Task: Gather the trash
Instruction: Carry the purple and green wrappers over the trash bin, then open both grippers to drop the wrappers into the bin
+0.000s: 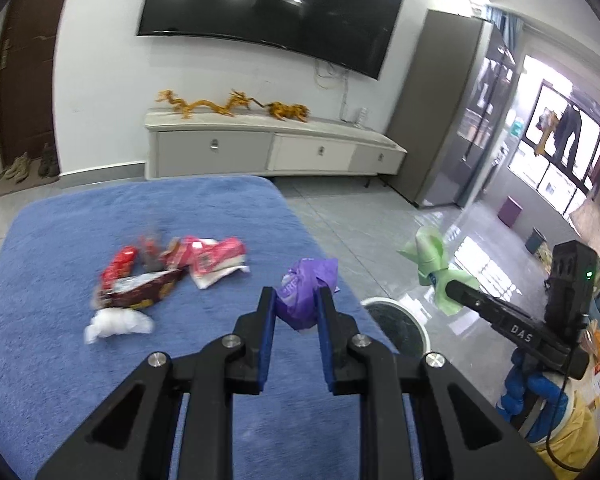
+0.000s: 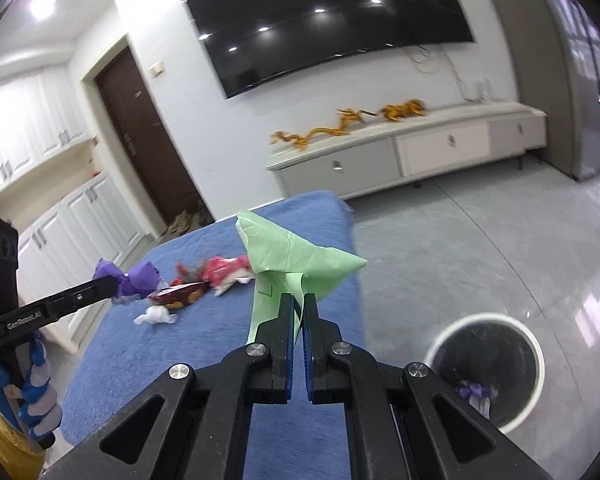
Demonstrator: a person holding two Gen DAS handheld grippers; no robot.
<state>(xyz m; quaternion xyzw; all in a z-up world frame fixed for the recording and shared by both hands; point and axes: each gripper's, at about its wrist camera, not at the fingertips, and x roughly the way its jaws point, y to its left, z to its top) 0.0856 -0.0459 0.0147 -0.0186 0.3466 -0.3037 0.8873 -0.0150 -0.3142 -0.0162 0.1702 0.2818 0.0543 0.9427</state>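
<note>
My left gripper is shut on a crumpled purple wrapper, lifted above the blue cloth; the right wrist view shows it from the side with the purple wrapper. A light green paper is pinched in my right gripper, which is shut on it and held over the cloth's right edge; that green paper also shows in the left wrist view. On the cloth lie red and pink snack wrappers and a white tissue ball. A white-rimmed bin stands on the floor at the right.
The bin holds a purple scrap inside. A gloved hand holds the left gripper's handle. Grey tiled floor spreads to the right. A TV cabinet with a golden dragon ornament stands against the far wall under a large screen.
</note>
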